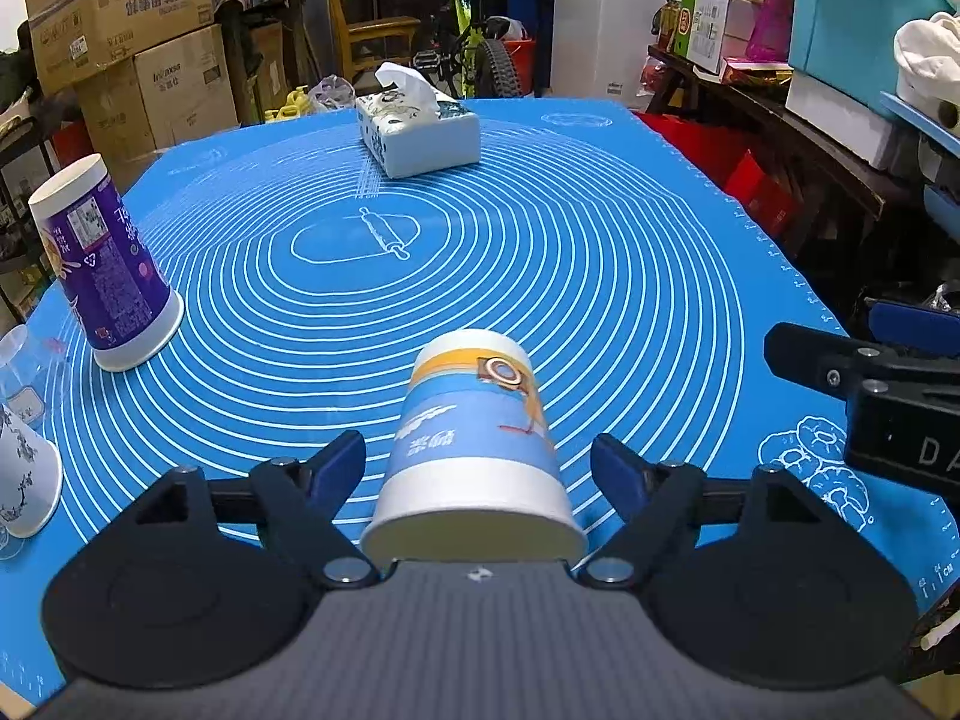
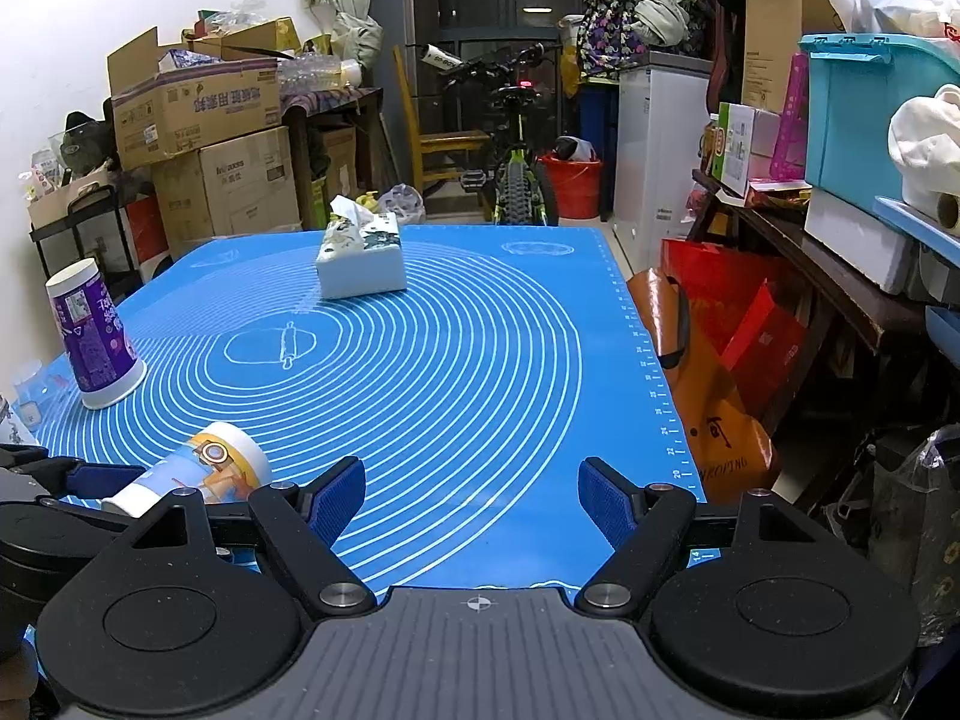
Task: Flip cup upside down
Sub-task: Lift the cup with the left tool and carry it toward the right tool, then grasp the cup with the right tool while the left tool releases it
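A blue, yellow and white paper cup (image 1: pixel 474 450) stands upside down on the blue mat (image 1: pixel 540 276), rim down and base up. My left gripper (image 1: pixel 478 468) is open, its blue-padded fingers on either side of the cup and apart from it. The cup also shows in the right wrist view (image 2: pixel 198 471), at the lower left beside the left gripper's finger (image 2: pixel 90 477). My right gripper (image 2: pixel 472 495) is open and empty above the mat's near edge, to the right of the cup.
A purple paper cup (image 1: pixel 108 264) stands upside down at the mat's left. A white cup (image 1: pixel 24 474) and a clear glass (image 1: pixel 18 354) sit at the far left edge. A tissue box (image 1: pixel 420 126) stands at the back. Boxes, a bicycle and shelves surround the table.
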